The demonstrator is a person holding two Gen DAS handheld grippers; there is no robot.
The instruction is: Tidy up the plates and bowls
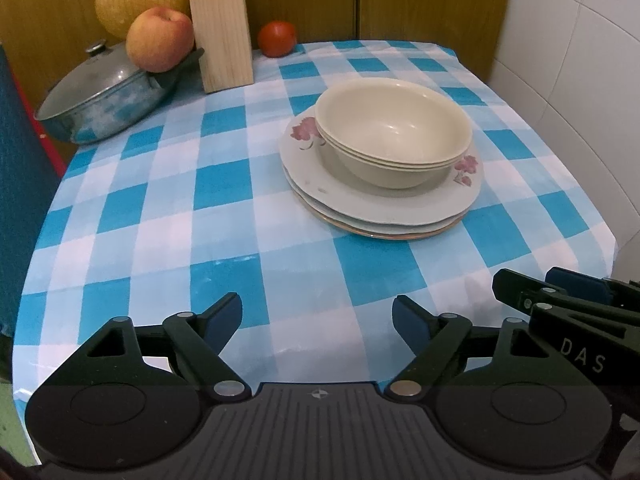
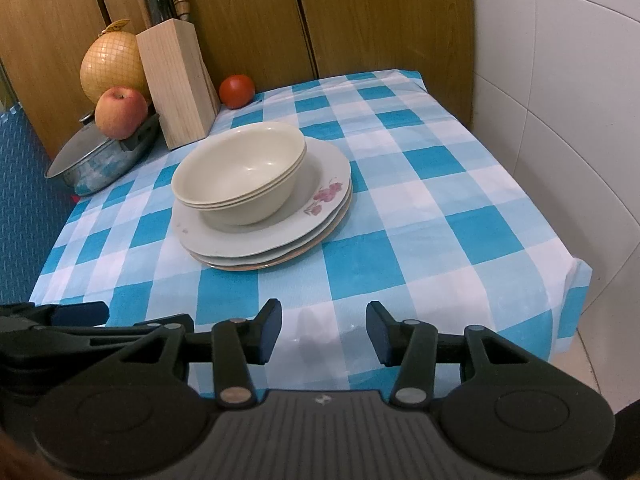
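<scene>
Currently: both grippers empty, stack ahead

I see the left gripper (image 1: 317,322) with jaws wide apart, holding nothing. Right gripper (image 2: 324,330) likewise apart and empty. The nested bowls (image 1: 394,132) sit on the stacked plates (image 1: 372,204), well ahead of the left jaws and slightly to their right; from the right jaws, ahead and to their left. Pot (image 2: 100,160), apple (image 2: 120,112), knife block (image 2: 178,80) and tomato (image 2: 237,91) lie beyond the stack, on the checked tablecloth (image 2: 440,220).

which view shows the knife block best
The right wrist view: the whole knife block shows, with the handles sticking out of its top. The left wrist view cuts off the block's top at the frame edge, so only its plain wooden body shows and no handles.
</scene>
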